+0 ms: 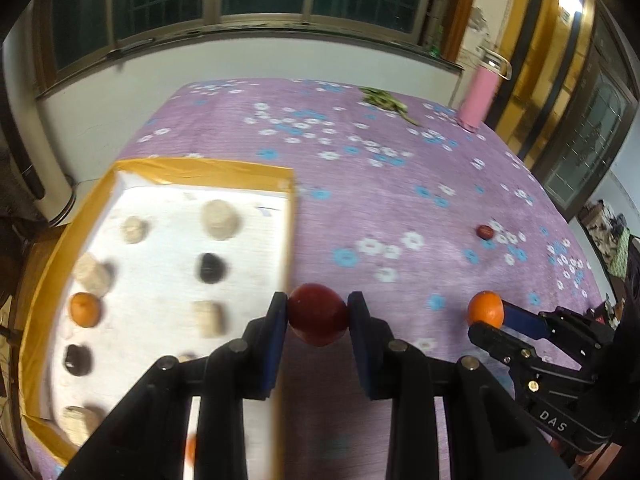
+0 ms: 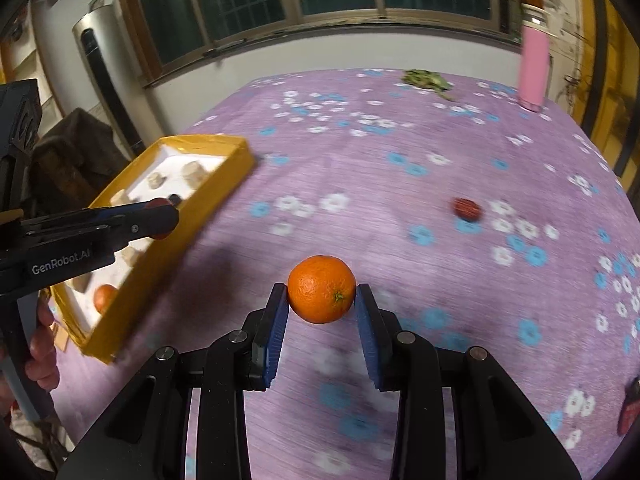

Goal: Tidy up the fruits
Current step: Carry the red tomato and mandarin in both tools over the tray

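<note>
**Two fruits gripped, one in each hand-held gripper**

Two hand-held grippers are each clamped on a fruit above the purple flowered surface (image 2: 360,168). The left hand-held gripper (image 1: 318,312) pinches a dark red fruit (image 1: 318,314) between its blue pads, right at the near corner of the yellow-rimmed tray (image 1: 200,170). The right hand-held gripper (image 2: 321,300) pinches an orange (image 2: 321,289) the same way, over bare cloth to the right of the tray.

Inside the tray, on its white floor, sit pale beige lumps, two dark round pieces and a second orange (image 1: 85,309). Farther out, a small red fruit (image 2: 466,209) lies alone on the cloth. At the far edge lie a green leafy sprig (image 2: 426,79) and, near it, a pink bottle (image 2: 534,74) standing upright.
</note>
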Action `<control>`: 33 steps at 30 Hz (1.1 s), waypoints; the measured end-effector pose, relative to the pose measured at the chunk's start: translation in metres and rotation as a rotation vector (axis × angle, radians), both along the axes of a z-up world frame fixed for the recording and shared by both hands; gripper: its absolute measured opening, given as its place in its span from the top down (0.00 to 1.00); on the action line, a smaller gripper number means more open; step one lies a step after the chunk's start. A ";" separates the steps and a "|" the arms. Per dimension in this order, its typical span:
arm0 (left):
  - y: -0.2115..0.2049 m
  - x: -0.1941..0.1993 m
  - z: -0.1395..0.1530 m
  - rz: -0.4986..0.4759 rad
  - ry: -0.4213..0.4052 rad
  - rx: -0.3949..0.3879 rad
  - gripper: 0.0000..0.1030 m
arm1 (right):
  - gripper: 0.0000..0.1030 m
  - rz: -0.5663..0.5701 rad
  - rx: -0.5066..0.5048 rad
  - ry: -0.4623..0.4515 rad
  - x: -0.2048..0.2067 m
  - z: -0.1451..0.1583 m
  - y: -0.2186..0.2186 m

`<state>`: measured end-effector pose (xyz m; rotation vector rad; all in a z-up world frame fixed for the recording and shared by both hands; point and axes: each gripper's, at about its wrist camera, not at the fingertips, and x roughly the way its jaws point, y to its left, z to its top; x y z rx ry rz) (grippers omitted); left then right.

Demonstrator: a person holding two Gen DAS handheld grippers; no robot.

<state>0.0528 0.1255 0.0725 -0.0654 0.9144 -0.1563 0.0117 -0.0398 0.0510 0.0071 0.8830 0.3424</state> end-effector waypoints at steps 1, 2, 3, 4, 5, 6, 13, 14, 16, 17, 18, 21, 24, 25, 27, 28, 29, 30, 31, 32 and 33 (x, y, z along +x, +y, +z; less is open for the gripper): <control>0.009 0.001 0.000 0.010 0.002 -0.001 0.68 | 0.68 0.008 -0.001 0.000 0.001 0.001 0.006; 0.018 0.001 -0.001 0.021 0.003 -0.002 0.68 | 0.68 0.023 0.000 0.002 0.003 0.001 0.017; 0.027 0.001 -0.002 0.033 0.005 -0.002 0.68 | 0.68 0.035 0.000 0.001 0.004 0.002 0.025; 0.037 0.002 -0.002 0.043 0.007 -0.001 0.68 | 0.68 0.043 0.000 0.000 0.004 0.003 0.031; 0.044 0.003 -0.003 0.053 0.009 0.003 0.68 | 0.68 0.055 -0.002 -0.003 0.006 0.005 0.040; 0.054 0.004 -0.004 0.064 0.011 0.005 0.68 | 0.68 0.067 -0.002 -0.006 0.009 0.006 0.049; 0.113 0.012 -0.008 0.122 0.024 0.039 0.68 | 0.68 0.129 0.015 -0.012 0.026 0.013 0.100; 0.120 0.014 -0.008 0.126 0.026 0.042 0.68 | 0.68 0.136 0.018 -0.009 0.030 0.014 0.107; 0.132 0.017 -0.009 0.134 0.028 0.051 0.68 | 0.68 0.148 0.018 -0.006 0.035 0.014 0.118; 0.137 0.020 -0.010 0.135 0.031 0.051 0.68 | 0.68 0.156 0.014 -0.005 0.039 0.013 0.126; 0.142 0.022 -0.011 0.135 0.035 0.050 0.68 | 0.68 0.164 0.010 -0.003 0.043 0.013 0.133; 0.152 0.028 -0.015 0.135 0.047 0.051 0.68 | 0.68 0.185 0.005 0.006 0.053 0.011 0.150; 0.156 0.035 -0.020 0.135 0.063 0.029 0.68 | 0.68 0.191 -0.002 0.011 0.061 0.010 0.163; 0.157 0.037 -0.021 0.134 0.066 0.029 0.68 | 0.68 0.192 0.003 0.016 0.065 0.010 0.167; 0.156 0.042 -0.022 0.128 0.069 0.029 0.68 | 0.68 0.200 0.016 0.032 0.072 0.008 0.176; 0.155 0.045 -0.023 0.125 0.073 0.027 0.68 | 0.68 0.204 0.016 0.038 0.075 0.007 0.180; 0.154 0.047 -0.023 0.118 0.072 0.024 0.68 | 0.68 0.211 0.014 0.045 0.078 0.005 0.184; 0.152 0.049 -0.022 0.111 0.072 0.026 0.68 | 0.68 0.216 0.005 0.053 0.082 0.002 0.189; 0.150 0.051 -0.023 0.104 0.072 0.030 0.68 | 0.68 0.217 -0.004 0.058 0.084 0.000 0.191; 0.147 0.054 -0.023 0.096 0.074 0.032 0.68 | 0.68 0.216 -0.007 0.060 0.085 -0.002 0.192; 0.145 0.056 -0.024 0.087 0.077 0.031 0.68 | 0.68 0.205 -0.006 0.063 0.087 -0.003 0.190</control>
